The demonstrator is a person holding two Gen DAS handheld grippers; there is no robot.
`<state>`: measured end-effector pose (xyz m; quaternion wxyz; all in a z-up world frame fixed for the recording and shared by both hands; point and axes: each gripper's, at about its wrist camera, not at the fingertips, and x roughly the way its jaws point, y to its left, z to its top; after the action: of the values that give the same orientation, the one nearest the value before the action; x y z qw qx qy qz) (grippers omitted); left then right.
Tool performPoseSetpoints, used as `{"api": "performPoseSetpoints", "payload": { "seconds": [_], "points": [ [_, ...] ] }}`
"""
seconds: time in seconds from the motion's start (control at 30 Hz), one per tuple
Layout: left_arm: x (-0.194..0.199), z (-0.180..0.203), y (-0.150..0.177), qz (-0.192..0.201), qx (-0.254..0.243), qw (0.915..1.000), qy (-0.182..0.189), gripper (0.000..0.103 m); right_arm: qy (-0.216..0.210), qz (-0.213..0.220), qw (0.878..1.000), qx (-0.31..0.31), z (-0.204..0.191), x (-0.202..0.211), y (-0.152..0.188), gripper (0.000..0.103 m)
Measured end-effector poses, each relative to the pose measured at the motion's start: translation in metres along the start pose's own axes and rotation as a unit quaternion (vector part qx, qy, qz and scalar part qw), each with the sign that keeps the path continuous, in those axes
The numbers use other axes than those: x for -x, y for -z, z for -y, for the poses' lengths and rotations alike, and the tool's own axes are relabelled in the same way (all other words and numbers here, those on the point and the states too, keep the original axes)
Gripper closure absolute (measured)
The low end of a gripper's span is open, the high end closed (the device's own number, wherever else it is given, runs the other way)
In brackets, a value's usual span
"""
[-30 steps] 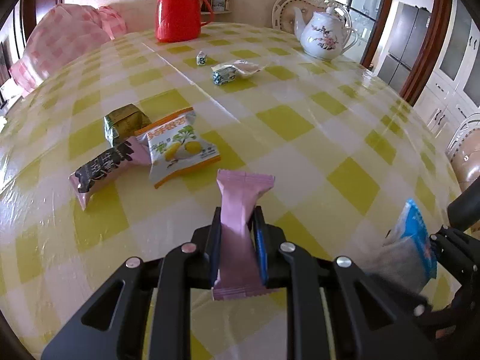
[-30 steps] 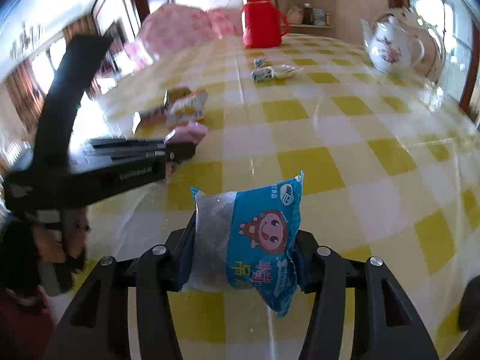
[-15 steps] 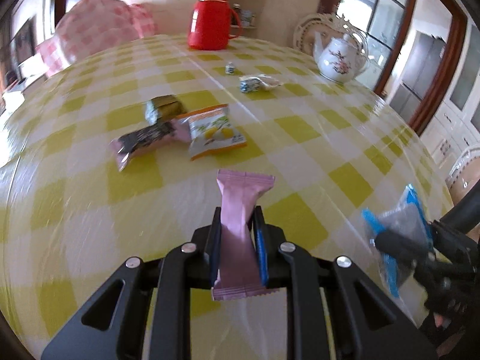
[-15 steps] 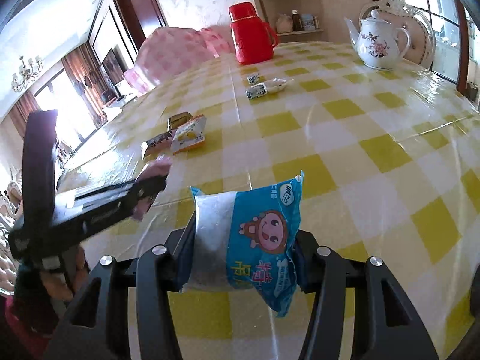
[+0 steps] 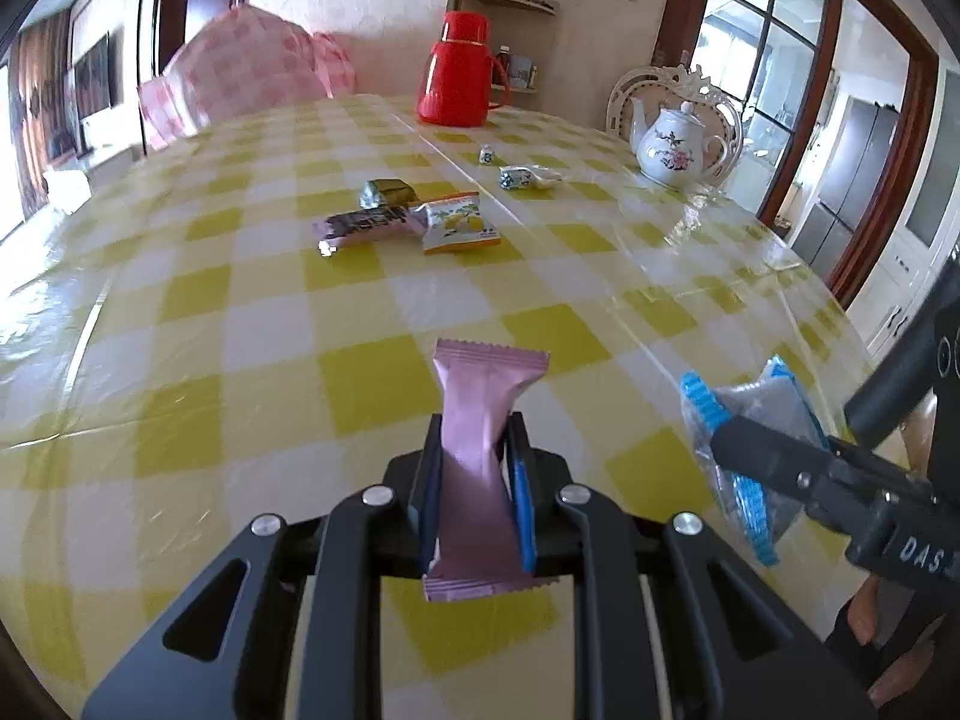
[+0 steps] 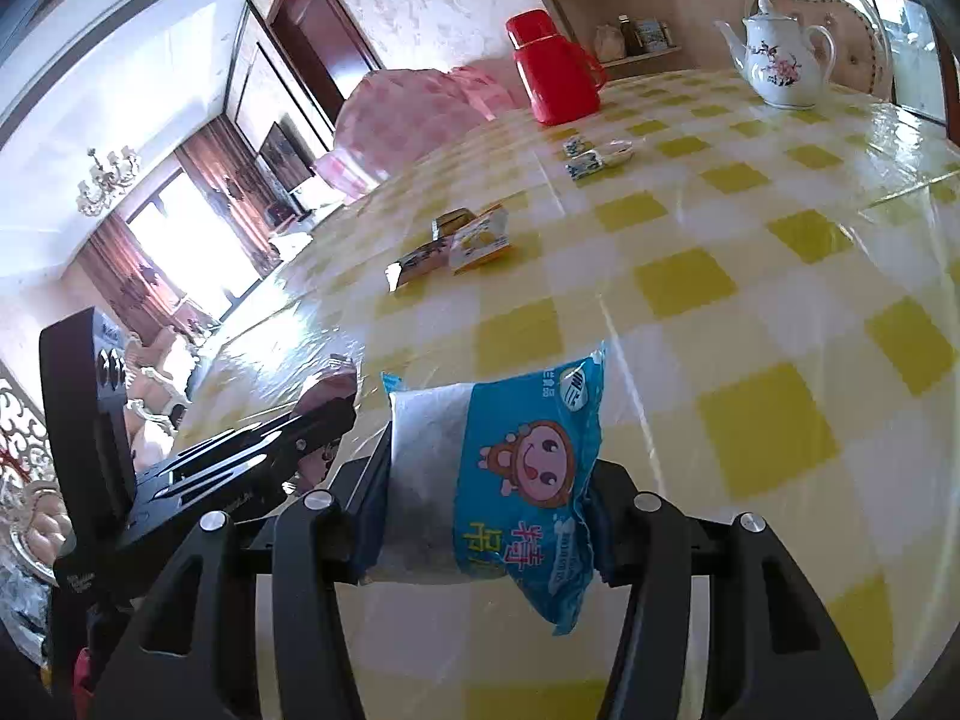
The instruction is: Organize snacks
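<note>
My left gripper (image 5: 474, 438) is shut on a pink snack wrapper (image 5: 480, 420), held upright above the near part of the yellow checked table (image 5: 270, 312). My right gripper (image 6: 486, 462) is shut on a blue and clear snack bag (image 6: 516, 456) with a cartoon face; the same blue bag (image 5: 750, 414) shows at the right of the left wrist view. Farther back lie an orange packet (image 5: 459, 228), a dark and pink bar (image 5: 366, 225) and a green foil packet (image 5: 387, 192), close together. Two small blue and white candies (image 5: 525, 175) lie beyond them.
A red thermos (image 5: 459, 75) stands at the table's far edge and a white flowered teapot (image 5: 675, 141) at the far right. A pink checked cushion (image 5: 240, 75) sits behind the table at the left. A person's hand (image 5: 882, 648) holds the right gripper.
Both grippers have drawn back toward the near edge with their snacks still gripped. The packets on the table now lie farther away in both views.
</note>
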<state>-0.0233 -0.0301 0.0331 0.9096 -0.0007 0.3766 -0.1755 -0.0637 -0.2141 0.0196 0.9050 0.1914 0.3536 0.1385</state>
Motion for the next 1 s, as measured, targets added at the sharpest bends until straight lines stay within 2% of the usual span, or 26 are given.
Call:
{"api": "performPoseSetpoints", "payload": {
  "seconds": [0.1,0.47,0.7,1.0],
  "points": [
    [0.018,-0.001,0.014,0.002,-0.007,0.9997,-0.023,0.083,-0.009,-0.004,1.000,-0.001,-0.006,0.003,0.010,0.051],
    [0.081,-0.017,0.055,0.007,-0.024,0.9985,-0.050,0.083,-0.035,-0.029,0.998,0.048,-0.060,0.009,0.047,0.051],
    [0.121,-0.042,0.082,0.014,-0.018,0.9981,-0.058,0.083,-0.055,-0.045,0.992,0.100,-0.111,0.009,0.068,0.051],
    [0.162,-0.097,0.110,0.015,0.008,0.9959,-0.089,0.083,-0.084,-0.069,0.979,0.172,-0.181,0.001,0.097,0.051]
  ]
}}
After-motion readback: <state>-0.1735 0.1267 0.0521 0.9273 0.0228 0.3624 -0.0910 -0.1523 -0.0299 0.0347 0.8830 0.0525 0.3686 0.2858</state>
